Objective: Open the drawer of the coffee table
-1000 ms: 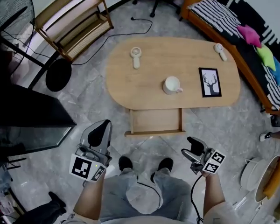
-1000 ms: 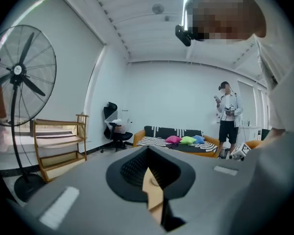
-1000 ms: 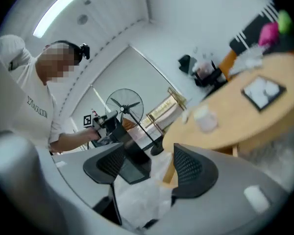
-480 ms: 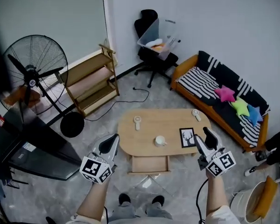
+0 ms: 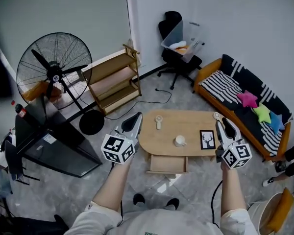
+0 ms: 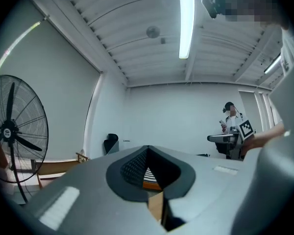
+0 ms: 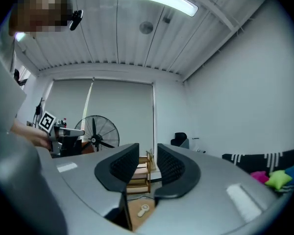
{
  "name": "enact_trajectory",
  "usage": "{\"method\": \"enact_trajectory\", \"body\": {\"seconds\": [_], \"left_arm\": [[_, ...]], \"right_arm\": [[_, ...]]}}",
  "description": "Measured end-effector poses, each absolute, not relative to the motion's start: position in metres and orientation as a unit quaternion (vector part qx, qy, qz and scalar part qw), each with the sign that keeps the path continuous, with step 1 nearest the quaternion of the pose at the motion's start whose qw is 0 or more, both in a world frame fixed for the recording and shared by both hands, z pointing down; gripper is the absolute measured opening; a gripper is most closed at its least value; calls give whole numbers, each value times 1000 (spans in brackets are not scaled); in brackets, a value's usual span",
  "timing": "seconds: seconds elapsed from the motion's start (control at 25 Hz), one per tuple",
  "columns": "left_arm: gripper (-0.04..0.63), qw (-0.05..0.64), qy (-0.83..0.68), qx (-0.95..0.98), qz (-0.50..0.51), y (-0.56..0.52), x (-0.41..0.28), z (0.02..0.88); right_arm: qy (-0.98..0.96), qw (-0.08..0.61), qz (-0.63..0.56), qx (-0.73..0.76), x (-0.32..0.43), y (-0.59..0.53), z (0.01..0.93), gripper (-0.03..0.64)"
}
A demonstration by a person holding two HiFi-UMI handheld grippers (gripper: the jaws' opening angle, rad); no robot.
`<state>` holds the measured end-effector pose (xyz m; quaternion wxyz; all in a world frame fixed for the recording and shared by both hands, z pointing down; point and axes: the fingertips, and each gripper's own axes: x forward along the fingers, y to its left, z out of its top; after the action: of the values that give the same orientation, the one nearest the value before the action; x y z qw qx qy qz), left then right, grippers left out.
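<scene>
The oval wooden coffee table stands on the floor well below me. Its drawer is pulled out at the near side and looks empty. My left gripper is held high over the table's left end, pointing level, its jaws shut on nothing. My right gripper hangs over the table's right end. Its jaws have just been closing and stand a narrow gap apart with nothing between them. Neither gripper touches the table or the drawer.
On the table are a white mug, a framed deer picture and two small hand fans. A standing fan, wooden shelf, office chair, sofa and black cabinet surround it.
Both grippers have risen a long way from near the drawer front to high above the table. The right gripper has rolled upright and its jaws have narrowed. The head view now takes in the whole room.
</scene>
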<state>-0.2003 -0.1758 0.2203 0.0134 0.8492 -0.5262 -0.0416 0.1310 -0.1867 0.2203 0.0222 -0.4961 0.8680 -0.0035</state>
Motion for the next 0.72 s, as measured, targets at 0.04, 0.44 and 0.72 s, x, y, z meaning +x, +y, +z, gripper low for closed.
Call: {"method": "enact_trajectory", "body": {"seconds": [0.04, 0.44, 0.72], "left_arm": [[-2, 14, -526, 849, -38, -179, -199, 222], [-2, 22, -535, 844, -28, -194, -188, 227], [-2, 27, -542, 839, -28, -189, -193, 232]], "right_arm": [[864, 17, 0, -503, 130, -189, 222, 95], [846, -23, 21, -532, 133, -188, 226, 5], [841, -30, 43, -538, 131, -184, 219, 3]]}}
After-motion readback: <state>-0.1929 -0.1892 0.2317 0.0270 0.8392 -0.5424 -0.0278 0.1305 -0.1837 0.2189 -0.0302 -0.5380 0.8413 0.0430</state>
